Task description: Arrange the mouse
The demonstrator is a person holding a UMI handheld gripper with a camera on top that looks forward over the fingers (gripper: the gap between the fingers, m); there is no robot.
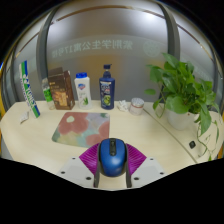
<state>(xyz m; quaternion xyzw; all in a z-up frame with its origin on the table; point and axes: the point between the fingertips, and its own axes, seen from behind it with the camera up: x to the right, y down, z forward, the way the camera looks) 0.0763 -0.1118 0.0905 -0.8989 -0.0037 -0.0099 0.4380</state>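
A blue mouse (111,157) with a dark wheel strip sits between my gripper's (112,161) two fingers, whose purple pads (89,157) press against both of its sides. The mouse is held above the pale table (170,140), close to its near edge. A patterned mouse mat (82,125) in pink, grey and teal lies on the table just beyond the fingers, slightly to the left.
At the back left stand a green-and-white tube (29,88), a brown box (60,88), a white bottle (83,88) and a blue-capped bottle (106,86). A small white cup (136,104) sits mid-back. A leafy potted plant (185,88) fills the right. A glass wall is behind.
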